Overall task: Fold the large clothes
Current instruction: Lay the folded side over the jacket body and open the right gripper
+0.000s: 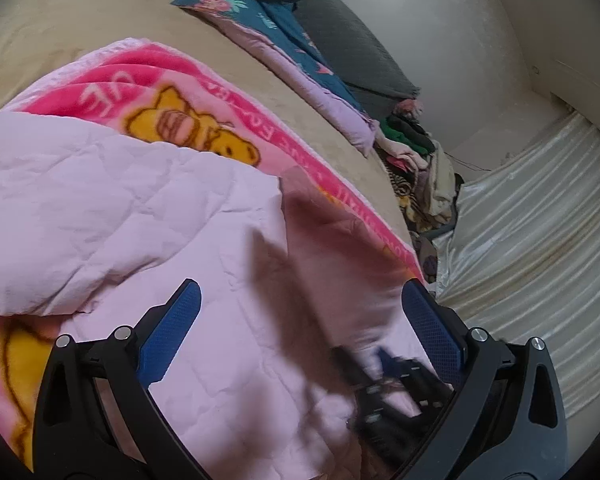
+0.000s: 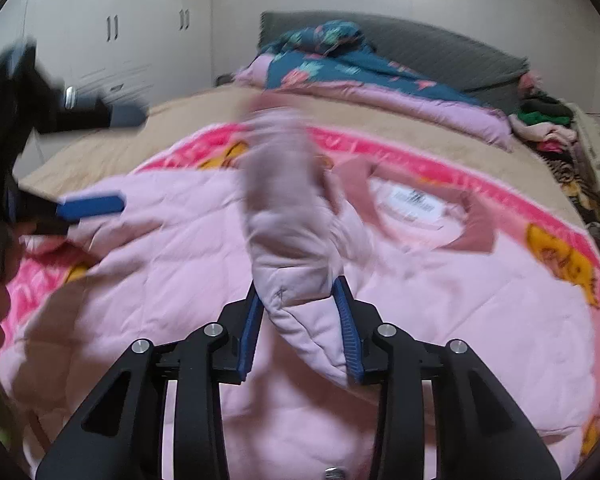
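A pale pink quilted jacket (image 1: 100,200) (image 2: 420,300) lies spread on a bright pink bear-print blanket (image 1: 140,80) (image 2: 440,168), collar and label (image 2: 414,200) facing up. My right gripper (image 2: 298,288) has the cuff end of one sleeve (image 2: 288,220) between its blue pads, which touch the fabric on both sides; the sleeve rises blurred above them. My left gripper (image 1: 300,292) hovers wide open above the jacket's body with nothing between its fingers. It shows at the left edge of the right wrist view (image 2: 108,160). The right gripper (image 1: 388,384) appears blurred low in the left wrist view.
The blanket lies on a beige bed cover (image 1: 80,12) (image 2: 180,120). A folded teal floral quilt (image 1: 268,20) (image 2: 340,68) sits by the grey headboard (image 2: 440,52). A heap of clothes (image 1: 412,148) (image 2: 552,128) is beside the bed. White wardrobes (image 2: 112,40) stand behind.
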A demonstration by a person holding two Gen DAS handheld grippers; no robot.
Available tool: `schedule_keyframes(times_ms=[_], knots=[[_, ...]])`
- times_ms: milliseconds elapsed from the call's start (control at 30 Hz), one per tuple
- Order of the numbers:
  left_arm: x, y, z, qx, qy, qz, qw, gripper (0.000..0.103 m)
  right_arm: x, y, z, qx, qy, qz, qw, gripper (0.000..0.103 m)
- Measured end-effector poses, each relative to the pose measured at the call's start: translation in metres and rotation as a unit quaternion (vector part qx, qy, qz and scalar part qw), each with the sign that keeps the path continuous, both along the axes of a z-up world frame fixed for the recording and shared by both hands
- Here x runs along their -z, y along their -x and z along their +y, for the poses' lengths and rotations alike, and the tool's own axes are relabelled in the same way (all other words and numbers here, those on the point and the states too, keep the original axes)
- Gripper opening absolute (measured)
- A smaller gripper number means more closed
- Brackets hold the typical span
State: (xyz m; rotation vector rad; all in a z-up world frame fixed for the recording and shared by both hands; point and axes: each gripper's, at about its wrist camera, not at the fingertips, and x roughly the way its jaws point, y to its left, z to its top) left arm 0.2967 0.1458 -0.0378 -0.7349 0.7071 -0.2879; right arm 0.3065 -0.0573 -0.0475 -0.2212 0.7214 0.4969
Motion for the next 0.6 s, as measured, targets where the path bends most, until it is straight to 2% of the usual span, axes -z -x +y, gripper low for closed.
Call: schedule_keyframes(times_ms=[67,100,133,200,267,367,433,500,600], knots=[[-0.003,0.002,-0.003,0.001,-0.010,-0.009,0.9999,0.094,0.012,0.001,0.006,-0.005,0.007,0.019,1.000,0.046],[-0.006,0.003,-0.006,-0.001,-0.024,-0.014,0.9996,0.094,0.017,0.002,0.008,-0.012,-0.001,0.034,0.999,0.054],[-0.008,0.003,-0.009,-0.002,-0.037,-0.016,0.9992,0.094,0.020,0.004,0.009,-0.017,-0.012,0.044,0.999,0.059],[-0.008,0.002,-0.016,0.005,-0.051,-0.017,0.9986,0.094,0.018,0.007,0.005,-0.026,-0.042,0.060,0.997,0.077],[-0.006,0.000,-0.021,0.014,-0.054,-0.014,0.9983,0.094,0.012,0.012,-0.006,-0.023,-0.070,0.075,0.994,0.083],[-0.004,-0.004,-0.037,0.032,-0.077,-0.013,0.9965,0.094,-0.003,0.016,-0.034,-0.003,-0.088,0.074,0.993,0.083],[-0.005,-0.005,-0.051,0.039,-0.110,-0.015,0.9930,0.094,-0.012,0.016,-0.066,0.036,-0.093,0.064,0.993,0.083],[-0.007,-0.004,-0.071,0.045,-0.160,-0.022,0.9858,0.094,-0.020,0.017,-0.099,0.082,-0.096,0.052,0.991,0.083],[-0.008,-0.003,-0.096,0.069,-0.212,-0.032,0.9743,0.094,-0.028,0.015,-0.154,0.149,-0.110,0.038,0.982,0.084]])
